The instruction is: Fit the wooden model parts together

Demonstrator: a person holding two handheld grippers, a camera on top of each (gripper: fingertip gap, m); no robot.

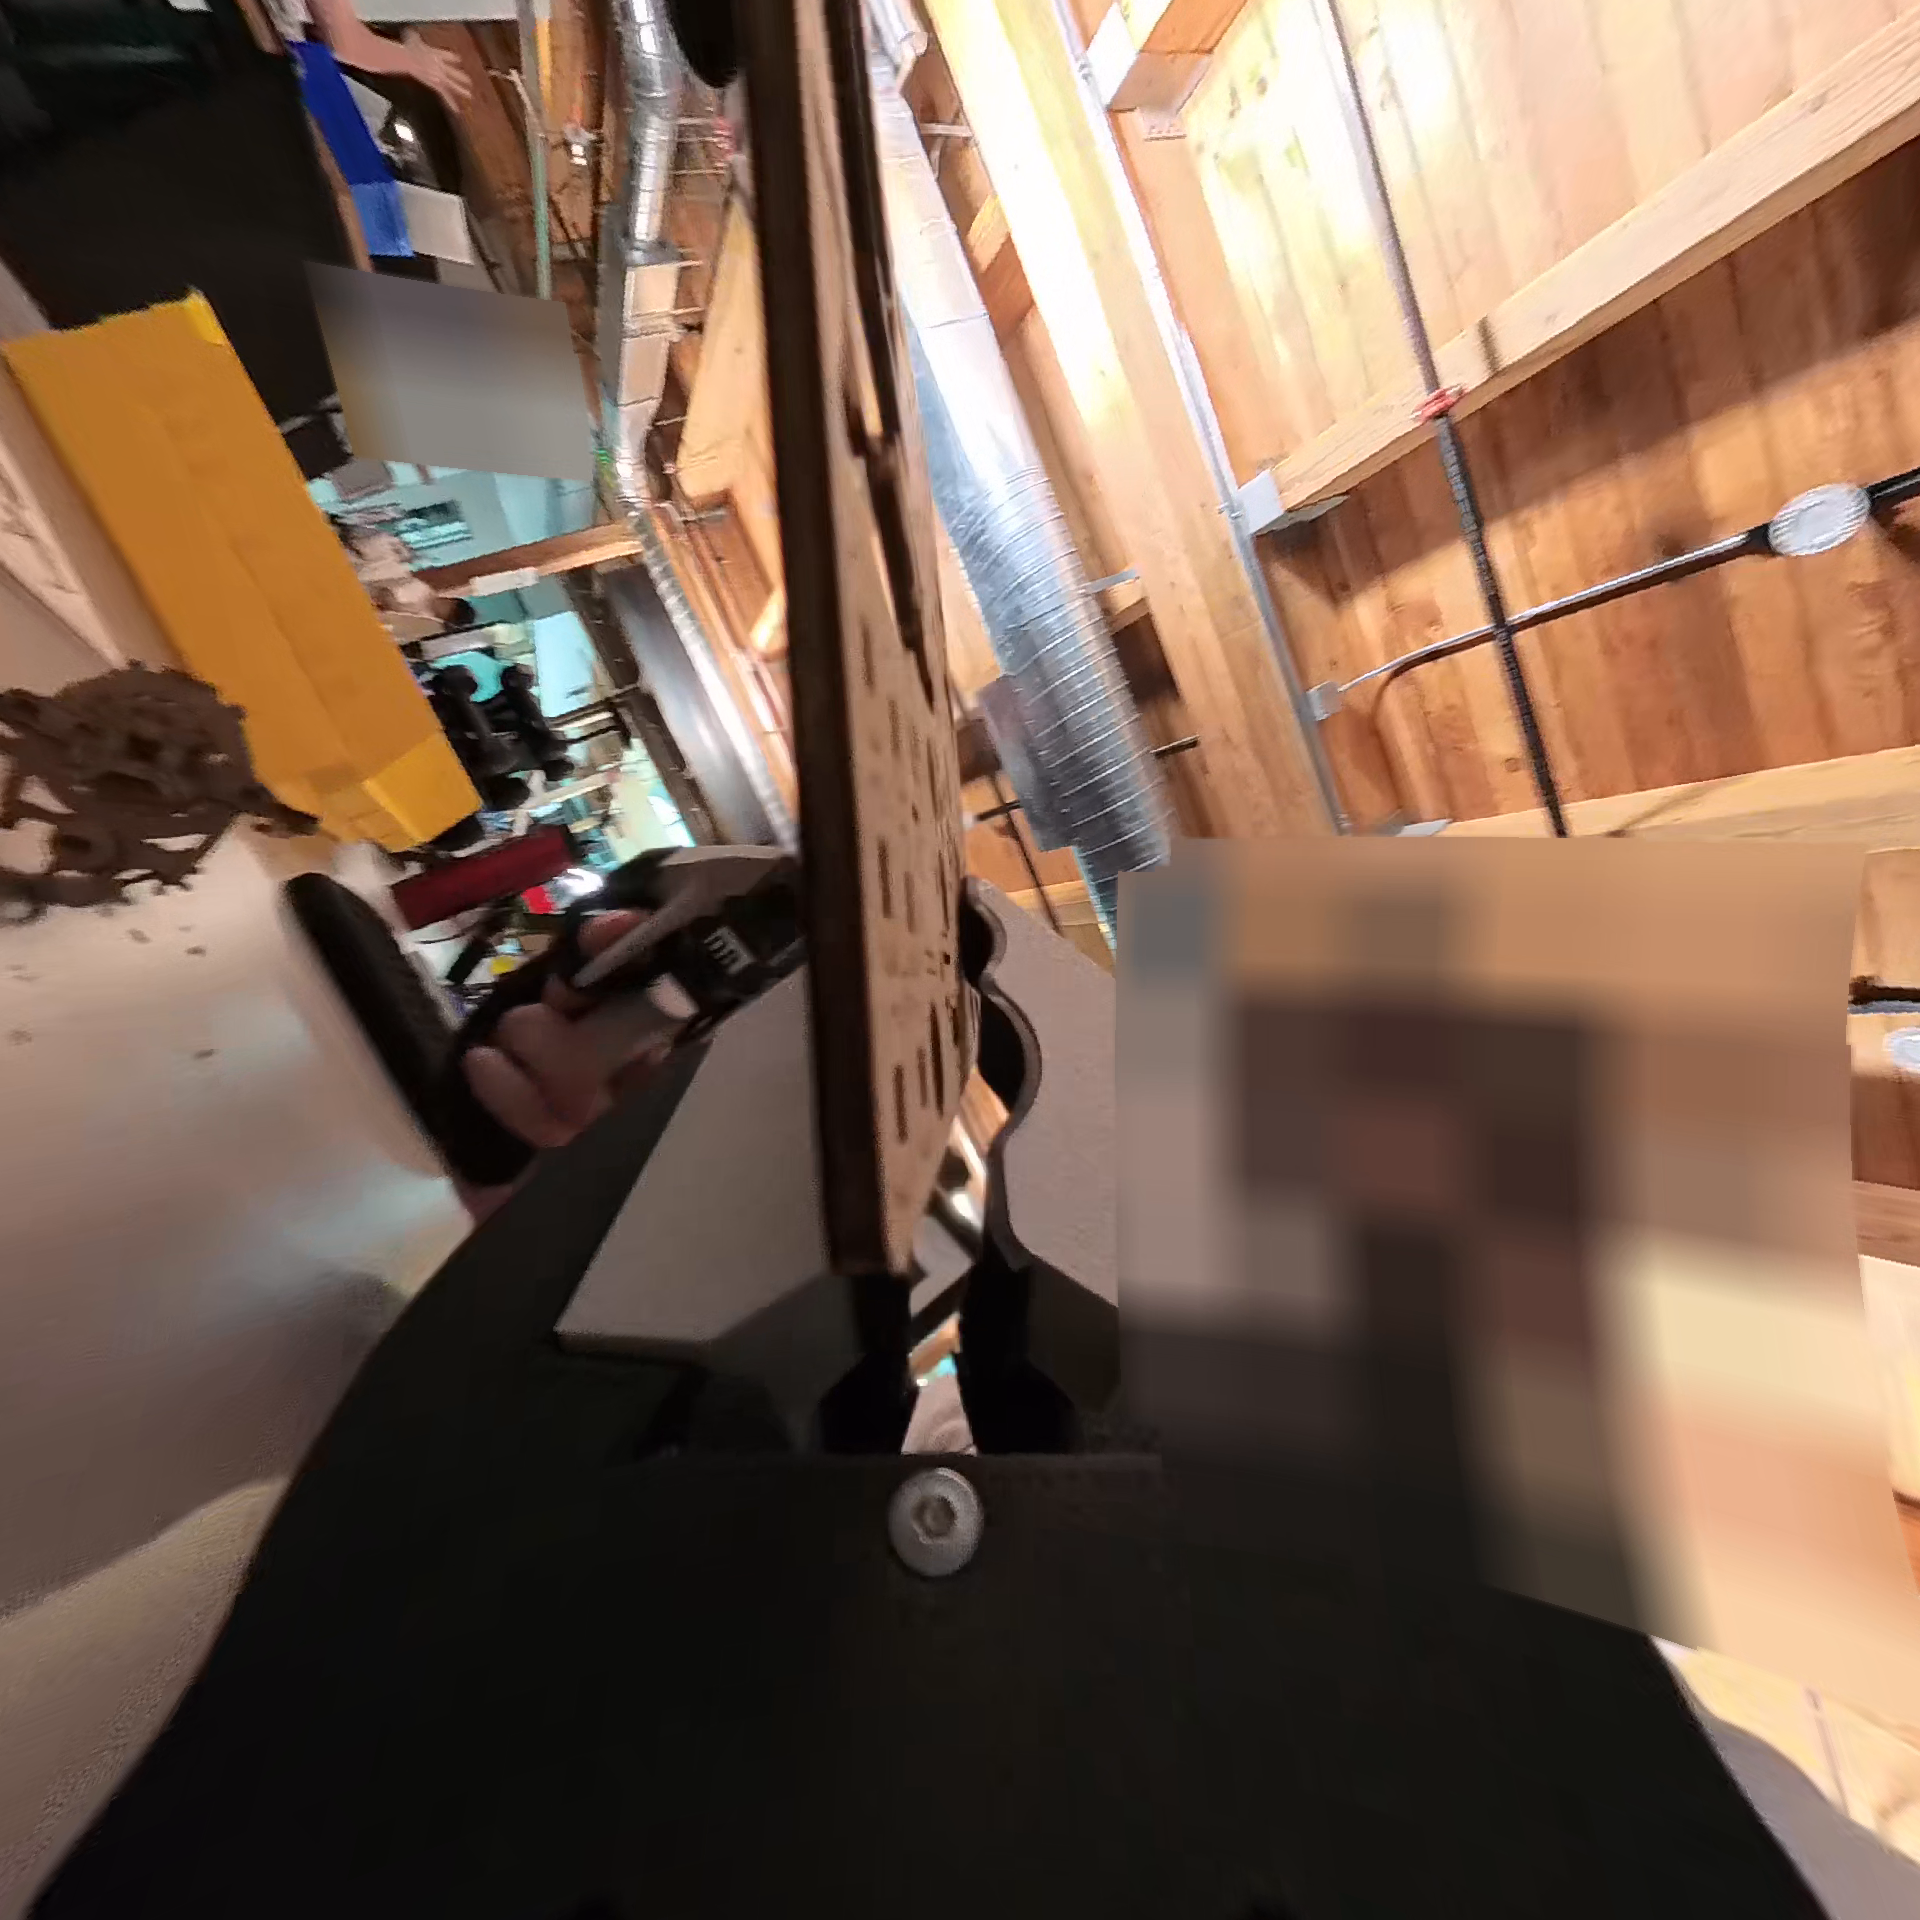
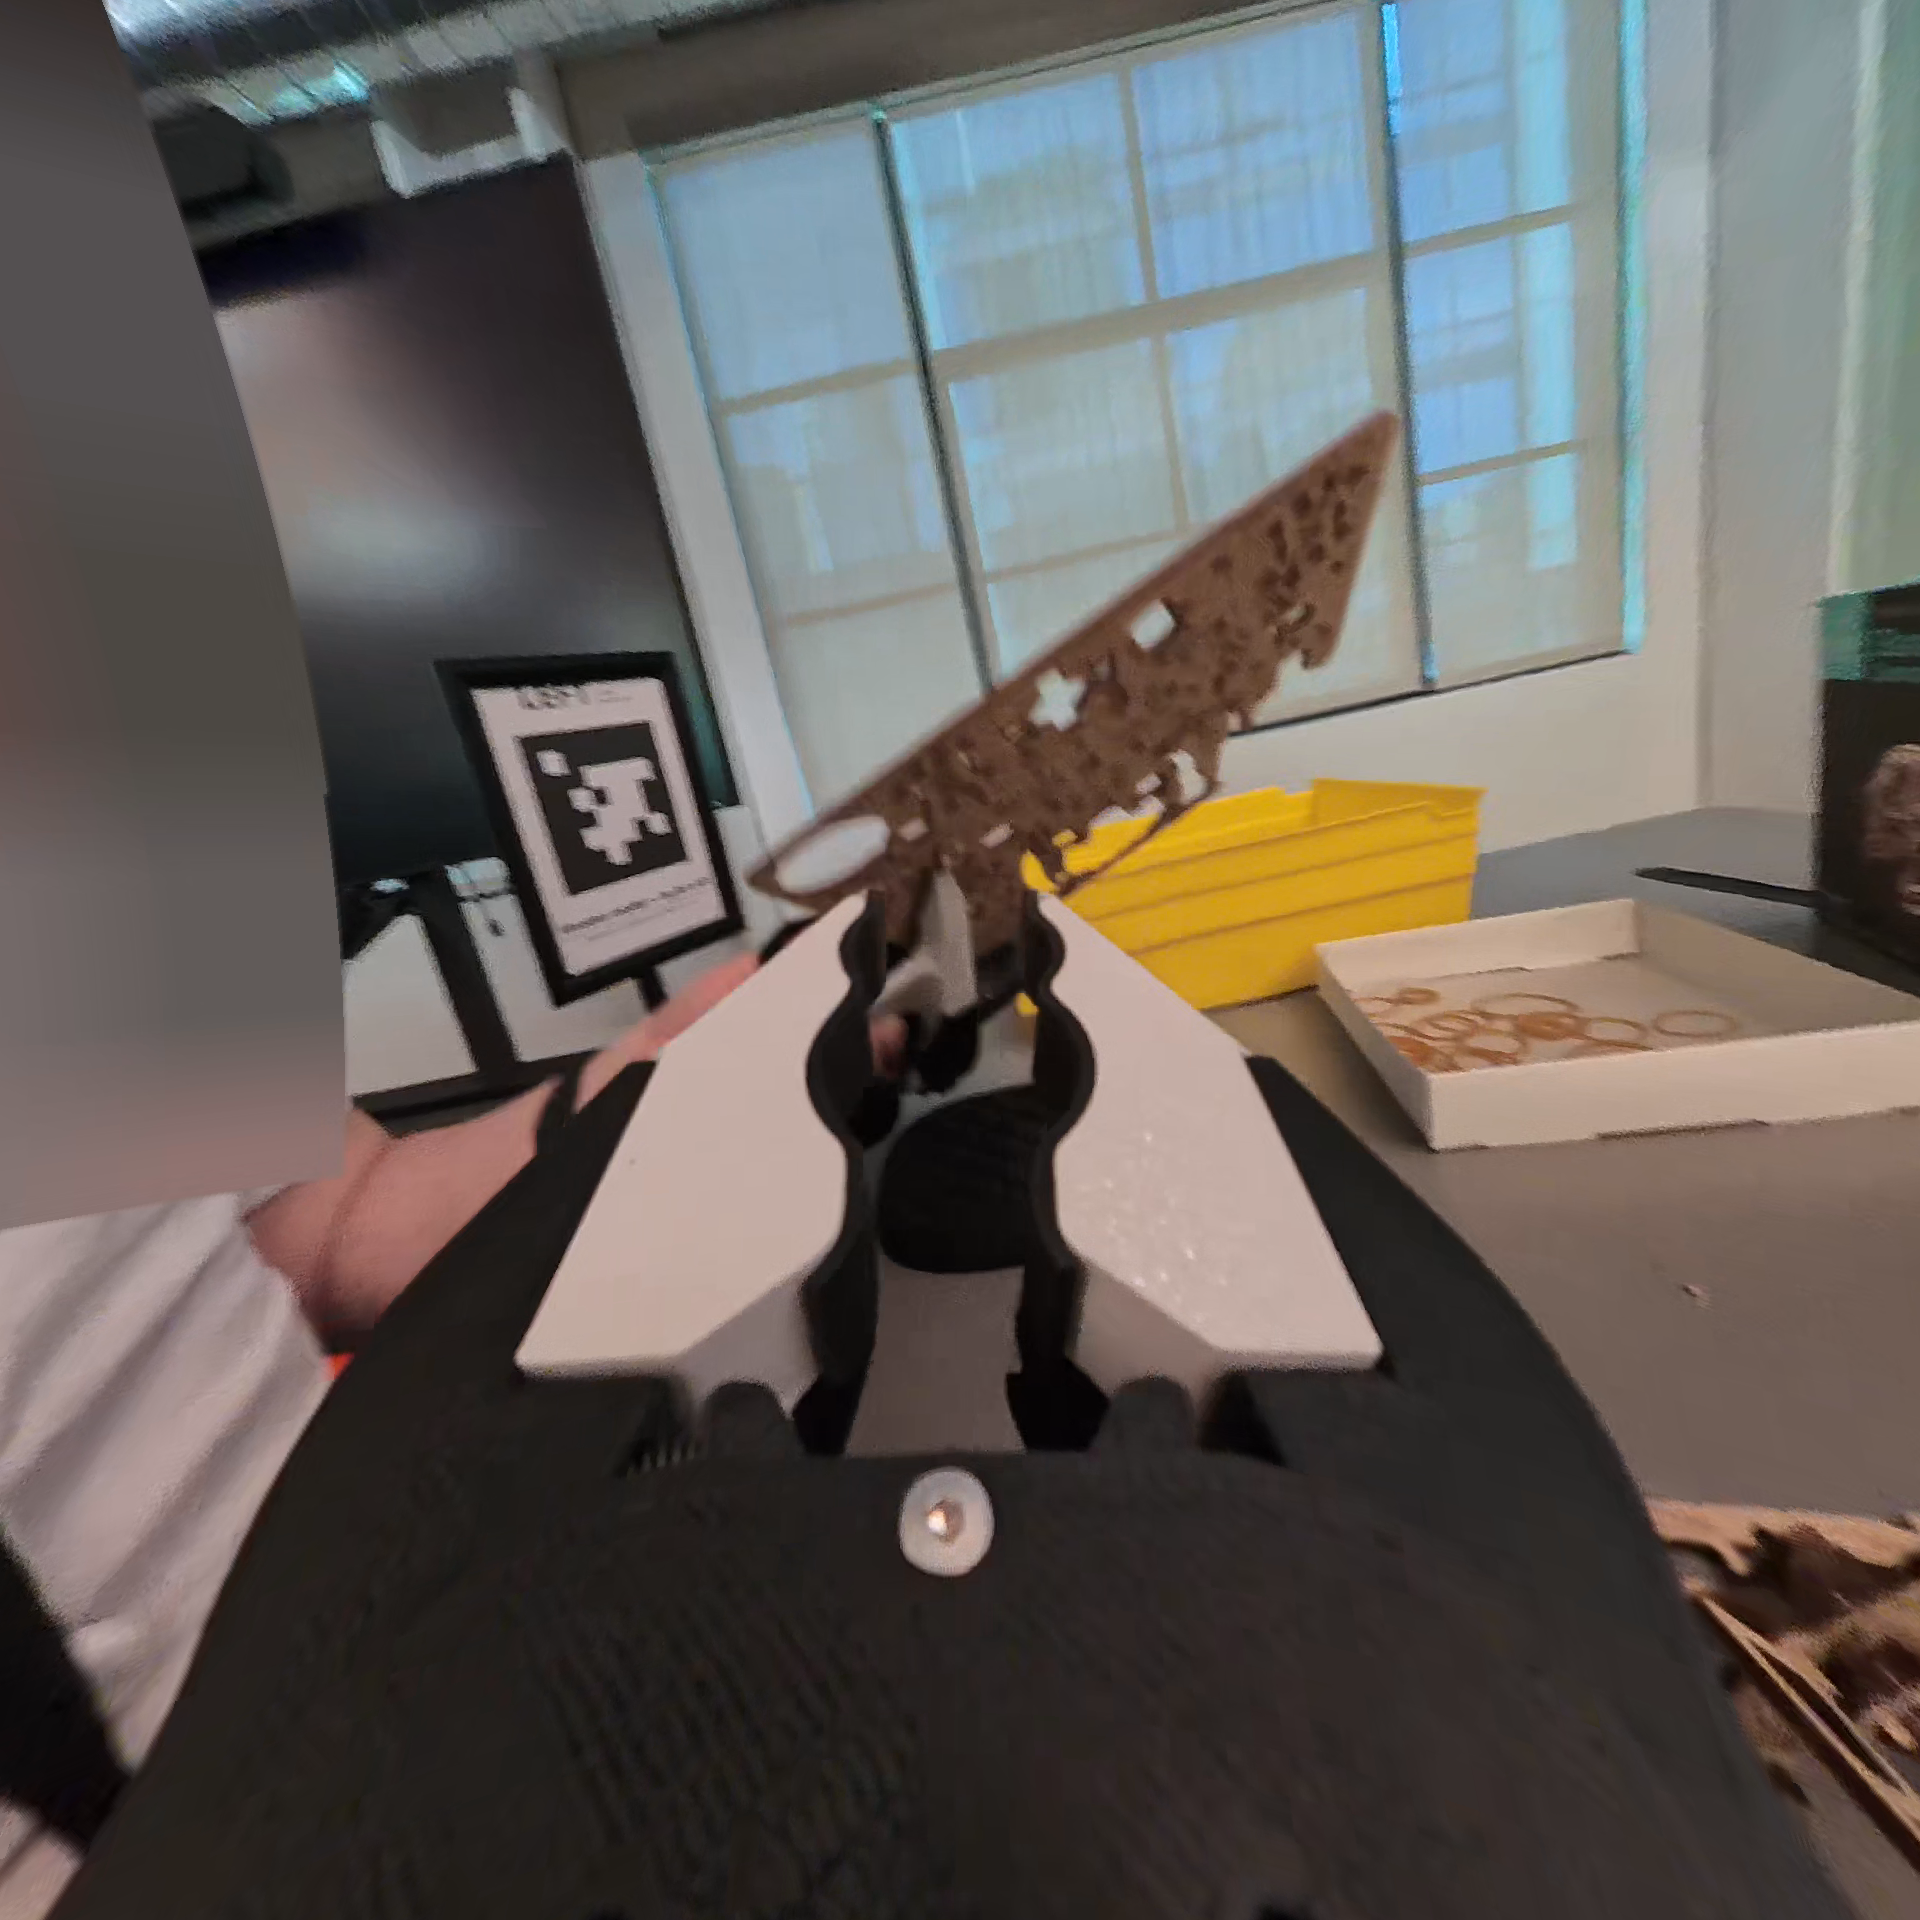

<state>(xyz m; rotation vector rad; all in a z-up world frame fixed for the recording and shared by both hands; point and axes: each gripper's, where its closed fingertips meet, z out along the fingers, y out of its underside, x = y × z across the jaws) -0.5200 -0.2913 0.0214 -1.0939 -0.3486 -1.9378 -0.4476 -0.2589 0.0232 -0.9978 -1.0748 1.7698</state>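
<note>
A thin laser-cut wooden sheet [image 1: 904, 727] full of punched-out holes stands edge-on in the left wrist view, pointing up toward the ceiling. My left gripper [image 1: 894, 935] is shut on its lower end. In the right wrist view the same sheet [image 2: 1122, 675] rises at a slant in front of the window. My right gripper [image 2: 951, 920] is level with the sheet's lower end, its jaws a narrow gap apart with nothing seen held. One white finger of the left gripper [image 2: 945, 966] shows through that gap. The right gripper [image 1: 727, 935], in a hand, comes up to the sheet from the left.
A yellow bin [image 2: 1299, 883] and a white tray [image 2: 1558, 1112] of small wooden rings [image 2: 1507, 1029] sit on the grey table [image 2: 1558, 1299]. A partly built wooden model [image 1: 114, 769] stands on the table. More wooden sheets [image 2: 1818, 1621] lie bottom right. A framed marker card [image 2: 603, 810] stands behind. My hands' fingertips stand some 9 cm from each other. Between my right fingertips and the partly built wooden model [image 1: 114, 769] there is roughly 15 cm.
</note>
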